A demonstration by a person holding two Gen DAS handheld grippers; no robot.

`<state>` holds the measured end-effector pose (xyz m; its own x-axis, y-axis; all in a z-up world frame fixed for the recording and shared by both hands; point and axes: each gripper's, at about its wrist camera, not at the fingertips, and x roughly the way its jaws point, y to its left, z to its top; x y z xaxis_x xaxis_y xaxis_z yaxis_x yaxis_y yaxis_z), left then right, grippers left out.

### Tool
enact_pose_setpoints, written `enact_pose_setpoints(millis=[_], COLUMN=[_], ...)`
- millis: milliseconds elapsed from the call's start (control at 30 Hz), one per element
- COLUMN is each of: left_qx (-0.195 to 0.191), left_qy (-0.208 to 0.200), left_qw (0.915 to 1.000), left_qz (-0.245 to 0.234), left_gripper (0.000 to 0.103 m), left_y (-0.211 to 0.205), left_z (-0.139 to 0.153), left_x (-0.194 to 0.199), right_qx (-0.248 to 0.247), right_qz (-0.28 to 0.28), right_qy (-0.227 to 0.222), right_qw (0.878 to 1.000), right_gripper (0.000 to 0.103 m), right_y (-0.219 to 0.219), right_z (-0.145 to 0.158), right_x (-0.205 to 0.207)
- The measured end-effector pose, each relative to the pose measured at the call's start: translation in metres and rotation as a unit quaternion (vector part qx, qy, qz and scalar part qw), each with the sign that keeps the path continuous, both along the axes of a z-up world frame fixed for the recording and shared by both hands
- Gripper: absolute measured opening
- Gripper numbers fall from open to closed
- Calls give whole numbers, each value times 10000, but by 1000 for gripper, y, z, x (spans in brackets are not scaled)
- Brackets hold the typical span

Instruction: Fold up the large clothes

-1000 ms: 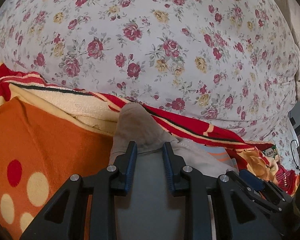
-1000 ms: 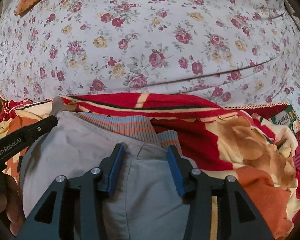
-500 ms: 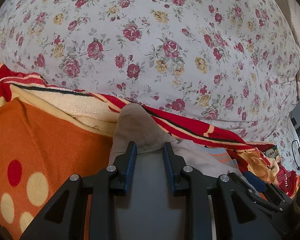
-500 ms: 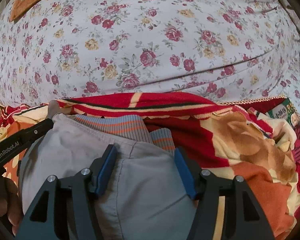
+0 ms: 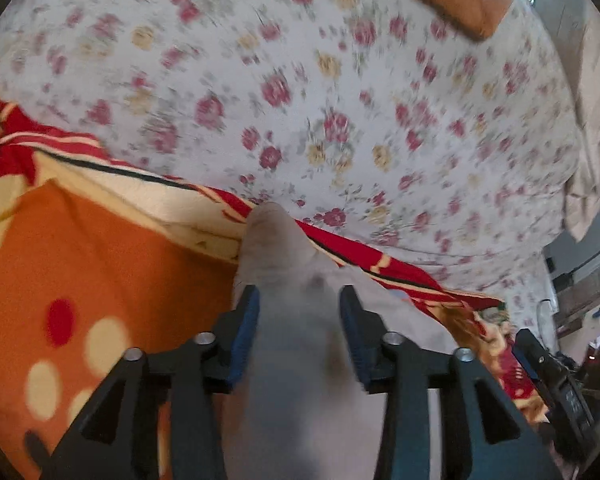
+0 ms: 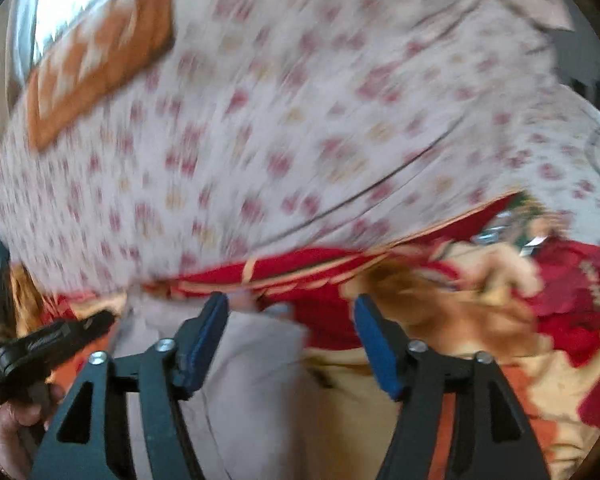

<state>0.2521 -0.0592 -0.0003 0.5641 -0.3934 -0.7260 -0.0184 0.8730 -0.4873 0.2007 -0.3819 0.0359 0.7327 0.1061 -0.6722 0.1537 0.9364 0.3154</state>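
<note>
A grey garment lies on an orange, red and cream blanket. In the left wrist view my left gripper is open, its blue pads either side of the garment's upper corner. In the right wrist view my right gripper is wide open above the garment's right edge, holding nothing. The striped inner collar is only a blur near the left pad. The left gripper's body shows at the left of that view. Both views are motion-blurred.
A white bedspread with red roses covers the bed beyond the blanket. An orange patterned cushion lies at the far side. Red cloth and a small packet lie at the right. Furniture stands beyond the bed's right edge.
Both grippers have opened and let go of the grey garment. Both cameras have lifted and pulled back, the right one swinging right, so more of the bed shows.
</note>
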Motion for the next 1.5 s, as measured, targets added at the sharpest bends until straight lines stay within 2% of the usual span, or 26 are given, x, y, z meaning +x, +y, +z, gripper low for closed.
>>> enact_pose_setpoints(millis=[67,133,233,333,400,467,500,567,700,800,833,867,900,933,967,1033,1133,1200,1300,1400,1467,1500], left_qx=[105,207,284,81,-69,-129,-188,-161,133,143,100,84,72,-1,53,362,918,1128,1405,1523,1712,1712], left_qy=[-170,-126,219,615,634,640,626,508,425,484,490,490,442,391,301,121,-230,-461,-813,-926,-1065,-1125], left_qw=[9998,9995,9979,9954,9952,9953,9953,9960,9959,9955,9956,9957,9959,9955,9956,9945,9905,9877,9825,9826,9794,9788], left_qz=[-84,-194,-545,-731,-748,-720,-717,-717,-789,-802,-791,-782,-792,-858,-890,-977,-999,-979,-912,-512,-139,42], left_gripper=[55,56,56,57,62,76,77,81,83,83,81,75,67,45,36,26,22,16,10,8,0,0], left_y=[8,10,4,4,4,4,3,2,-8,-9,-8,-7,-7,-8,-10,-18,-31,-33,-28,-2,19,30], left_z=[9,8,-5,-21,-25,-31,-35,-36,-35,-34,-34,-35,-34,-33,-29,-23,-13,-5,13,29,38,43], left_x=[-23,-43,-70,-90,-102,-107,-110,-111,-109,-105,-105,-106,-107,-108,-110,-114,-121,-123,-128,-133,-141,-146], right_qx=[215,552,1197,1739,1954,2126,2257,2413,2759,2358,2234,2145,2104,2004,1925,1766,1643,1883,2132,2338,2347,2368], right_qz=[-38,13,165,485,649,828,1001,1208,1478,1642,1616,1585,1576,1607,1681,1888,2096,2077,2185,2437,2577,2643], right_qy=[-33,108,472,848,971,1140,1306,1594,1496,1348,1301,1299,1301,1283,1239,1166,1206,1239,1120,992,932,905], right_qw=[9998,9984,9916,9799,9737,9669,9602,9496,9379,9483,9524,9550,9560,9579,9588,9589,9563,9519,9456,9360,9326,9305], right_gripper=[75,75,77,77,77,77,77,78,78,73,71,69,68,68,66,62,56,45,39,37,37,37], right_y=[-14,-24,-31,-27,-22,-14,-9,-1,4,15,17,20,21,26,26,32,36,32,33,48,67,76], right_z=[0,-9,-31,-54,-64,-77,-86,-101,-102,-94,-93,-94,-95,-96,-94,-91,-91,-91,-84,-76,-73,-73], right_x=[-17,-32,-44,-45,-43,-41,-37,-31,-26,-24,-22,-19,-16,-14,-14,-13,-12,-12,-14,-14,-10,-7])
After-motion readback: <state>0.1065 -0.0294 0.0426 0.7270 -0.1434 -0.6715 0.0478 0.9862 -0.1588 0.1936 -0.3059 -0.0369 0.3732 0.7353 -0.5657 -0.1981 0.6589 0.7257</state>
